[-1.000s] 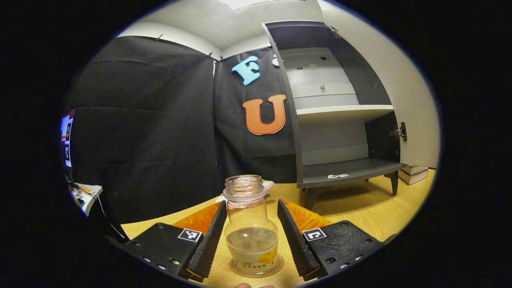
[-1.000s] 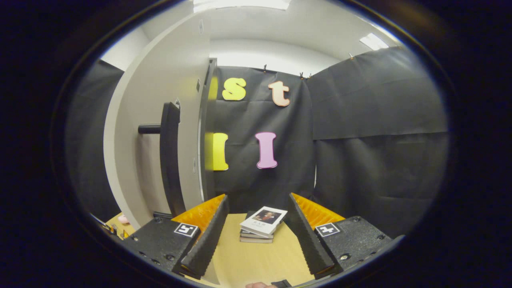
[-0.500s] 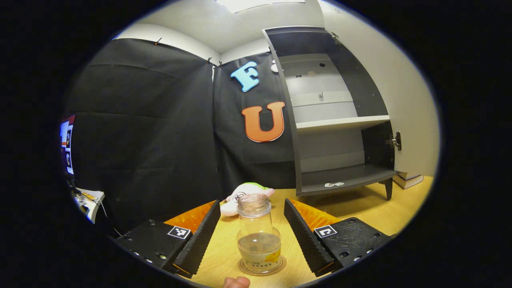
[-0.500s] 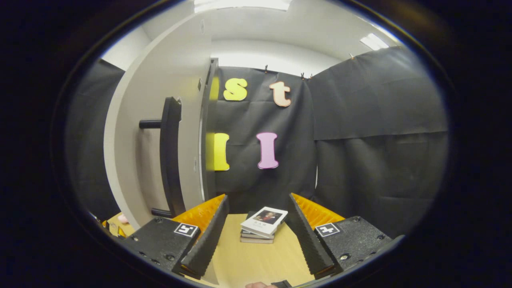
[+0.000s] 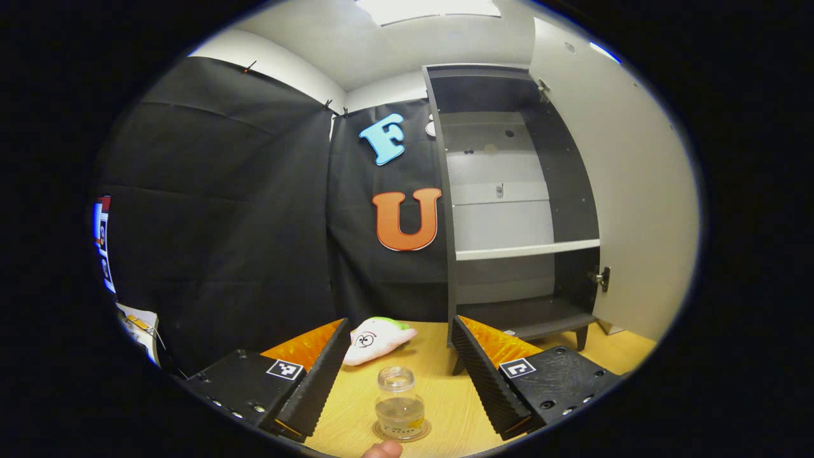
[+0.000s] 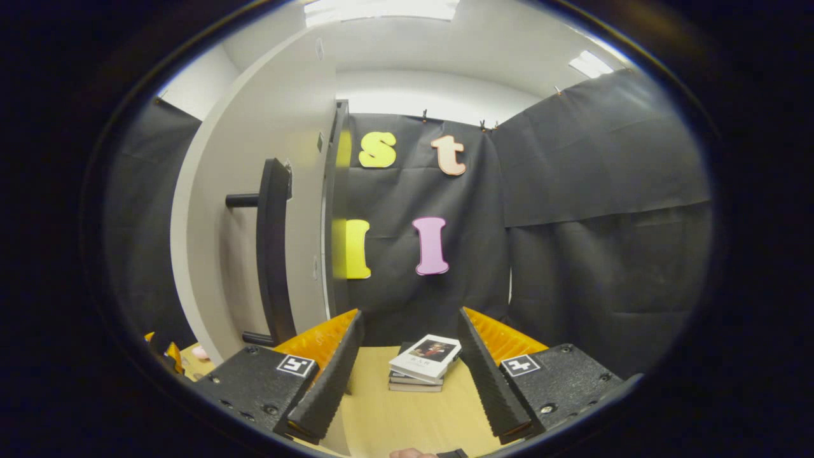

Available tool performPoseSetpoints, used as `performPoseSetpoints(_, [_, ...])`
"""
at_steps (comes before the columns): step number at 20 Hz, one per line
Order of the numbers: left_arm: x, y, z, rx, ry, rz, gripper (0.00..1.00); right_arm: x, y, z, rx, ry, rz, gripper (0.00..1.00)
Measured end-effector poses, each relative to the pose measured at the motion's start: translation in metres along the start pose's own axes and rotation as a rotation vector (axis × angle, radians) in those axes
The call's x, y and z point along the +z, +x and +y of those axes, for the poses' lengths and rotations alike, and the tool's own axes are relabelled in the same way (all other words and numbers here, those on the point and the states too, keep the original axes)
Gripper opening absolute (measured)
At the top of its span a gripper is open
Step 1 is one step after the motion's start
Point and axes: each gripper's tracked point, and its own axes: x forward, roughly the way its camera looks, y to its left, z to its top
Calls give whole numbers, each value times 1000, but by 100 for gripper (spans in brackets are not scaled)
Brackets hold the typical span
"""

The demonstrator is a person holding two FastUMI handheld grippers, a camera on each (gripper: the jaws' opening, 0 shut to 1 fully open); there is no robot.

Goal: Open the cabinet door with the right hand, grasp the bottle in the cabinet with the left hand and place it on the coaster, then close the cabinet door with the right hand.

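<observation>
Left gripper [image 5: 400, 375]: jaws spread wide, holding nothing. The glass bottle [image 5: 398, 412] stands upright on the round coaster [image 5: 400, 434], on the tabletop [image 5: 445, 394] between and ahead of the 2 fingers, clear of both. The bottle has no cap and holds a little clear liquid. A white plush toy [image 5: 376, 338] lies on the tabletop beyond the bottle, toward the left finger. The cabinet [image 5: 509, 210] stands farther ahead, to the right of the gripper's line, its interior open to view, with 1 shelf [image 5: 528, 249] across it. The cabinet door [image 5: 636, 203] is swung fully open at far right.

Right gripper [image 6: 404, 375]: jaws wide apart, holding nothing. The cabinet door [image 6: 254, 191], with its dark bar handle [image 6: 273, 254], stands ahead and left of the left finger, not touched. A stack of books [image 6: 423, 366] lies on the tabletop [image 6: 400, 413] ahead, between the fingers.
</observation>
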Motion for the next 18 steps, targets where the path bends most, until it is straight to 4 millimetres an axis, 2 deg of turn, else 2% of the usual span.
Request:
performPoseSetpoints(4, [30, -2, -5, -5, 24, 29, 96, -1, 2, 2, 33, 30, -5, 92])
performPoseSetpoints(13, [88, -9, -37, -86, 49, 9, 96, 1, 2, 2, 40, 16, -45, 92])
performPoseSetpoints(14, [93, -10, -42, -92, 50, 10, 100, 1, 2, 2, 42, 12, -39, 92])
performPoseSetpoints(15, [97, -11, -49, -103, 48, 8, 96, 1, 2, 3, 45, 5, -36, 92])
performPoseSetpoints(18, [110, -13, -70, -160, 58, -8, 96, -4, 1, 4, 54, -34, -9, 92])
